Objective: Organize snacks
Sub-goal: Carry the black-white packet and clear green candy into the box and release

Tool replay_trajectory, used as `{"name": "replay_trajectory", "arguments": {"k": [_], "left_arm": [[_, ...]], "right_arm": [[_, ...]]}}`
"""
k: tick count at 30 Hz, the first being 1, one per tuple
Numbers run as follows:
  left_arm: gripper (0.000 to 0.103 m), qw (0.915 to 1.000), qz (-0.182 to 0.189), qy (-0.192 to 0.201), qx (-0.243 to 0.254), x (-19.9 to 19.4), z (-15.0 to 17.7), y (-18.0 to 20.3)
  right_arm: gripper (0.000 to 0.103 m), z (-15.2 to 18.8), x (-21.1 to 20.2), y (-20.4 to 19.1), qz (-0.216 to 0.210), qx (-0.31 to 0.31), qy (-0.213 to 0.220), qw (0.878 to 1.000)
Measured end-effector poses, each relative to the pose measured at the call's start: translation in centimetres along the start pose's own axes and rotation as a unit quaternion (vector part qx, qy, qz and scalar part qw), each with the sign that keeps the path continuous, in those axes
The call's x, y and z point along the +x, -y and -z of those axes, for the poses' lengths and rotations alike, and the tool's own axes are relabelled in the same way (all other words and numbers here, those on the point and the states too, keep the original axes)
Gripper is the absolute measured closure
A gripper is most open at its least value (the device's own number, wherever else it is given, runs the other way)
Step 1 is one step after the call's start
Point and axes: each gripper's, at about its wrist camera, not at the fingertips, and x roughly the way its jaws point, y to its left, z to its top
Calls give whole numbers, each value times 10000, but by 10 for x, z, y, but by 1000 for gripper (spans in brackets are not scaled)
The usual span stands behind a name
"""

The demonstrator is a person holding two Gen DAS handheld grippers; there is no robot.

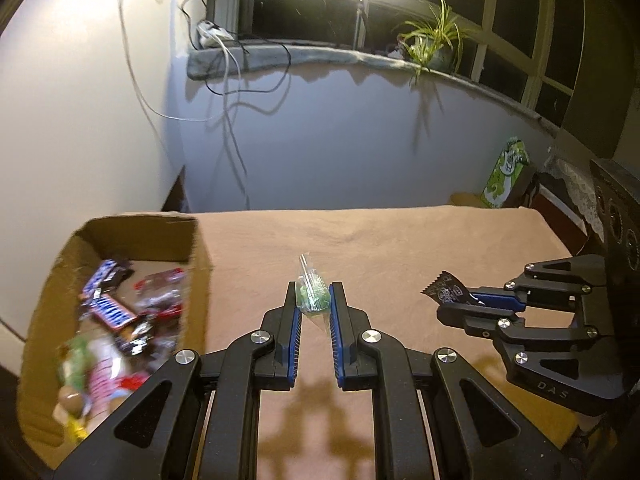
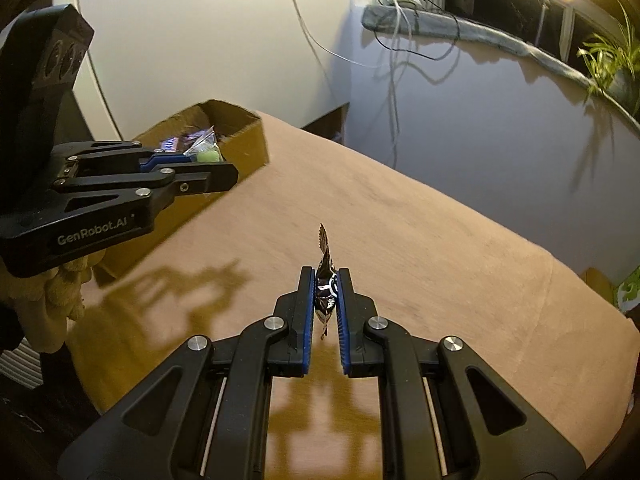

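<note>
I see my left gripper [image 1: 313, 300], black w/ blue pads, on a clear packet w/ green candy [image 1: 312, 298], right gripper [image 2: 325, 294] same colours on a black wrapper w/ white print [image 2: 326, 286], tan cloth on desk [image 1: 380, 240], brown cardboard box [image 1: 200, 264], green-white carton [image 1: 505, 174].

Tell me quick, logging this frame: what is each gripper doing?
Left gripper: closed on a clear candy bag with green sweets.
Right gripper: closed on a dark snack wrapper.
</note>
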Motion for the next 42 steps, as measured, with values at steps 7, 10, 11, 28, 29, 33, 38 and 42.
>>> {"name": "replay_trajectory", "arguments": {"k": [7,10,11,28,29,33,38,42], "left_arm": [[91,9998,-127,136,-66,-29,11,-17],[91,9996,-192,182,-120,-40,16,-27],[91,9995,-208,192,-143,-43,18,-31],[91,9974,-488,255,-464,-74,41,-94],[91,9973,-499,256,-476,-74,42,-97],[91,9969,-543,247,-519,-75,45,-109],[91,9964,-555,241,-594,-73,45,-119],[91,9961,-580,215,-630,-71,45,-125]], "right_arm": [[93,-18,-2,-34,-124,-166,65,9998],[93,-24,-1,-49,-174,-242,75,9995],[93,-26,0,-54,-197,-269,80,9994],[93,-74,37,-122,-560,-611,21,9966],[93,-77,40,-125,-571,-618,16,9965],[93,-87,51,-135,-630,-644,-1,9959],[93,-98,64,-144,-673,-739,-45,9950],[92,-104,75,-150,-724,-765,-85,9944]]}}
